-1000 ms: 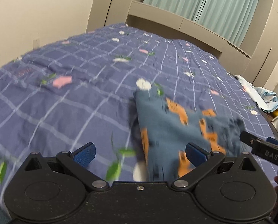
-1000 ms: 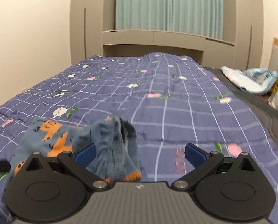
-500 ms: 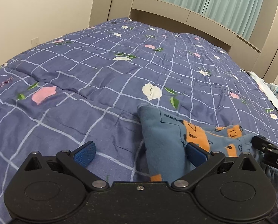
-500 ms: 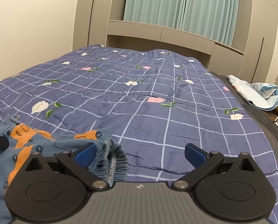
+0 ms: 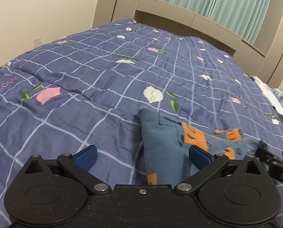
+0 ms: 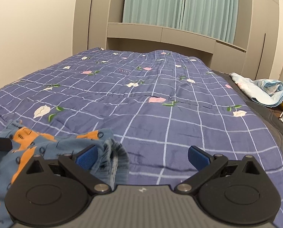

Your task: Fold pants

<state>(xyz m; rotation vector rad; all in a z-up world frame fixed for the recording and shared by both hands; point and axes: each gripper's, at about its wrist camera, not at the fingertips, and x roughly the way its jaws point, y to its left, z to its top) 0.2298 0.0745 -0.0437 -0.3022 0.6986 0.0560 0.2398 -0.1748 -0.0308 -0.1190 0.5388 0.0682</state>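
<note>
Blue pants with orange patches (image 5: 171,142) lie folded in a loose heap on the bed. In the left wrist view they sit to the right of centre, by my right finger. My left gripper (image 5: 142,154) is open and empty, just above the quilt. In the right wrist view the pants (image 6: 52,144) lie at the lower left, their bunched edge by my left finger. My right gripper (image 6: 142,154) is open and empty. The right gripper's tip (image 5: 274,161) shows at the left wrist view's right edge.
A blue checked quilt with flowers (image 6: 160,98) covers the bed. A light blue cloth (image 6: 263,89) lies on the bed's dark right edge. Cabinets and green curtains (image 6: 179,3) stand behind the bed. A wall runs along the left.
Both grippers have pulled back and lowered toward the quilt. The pants settled flatter on the bed; they were lifted and blurred a second ago.
</note>
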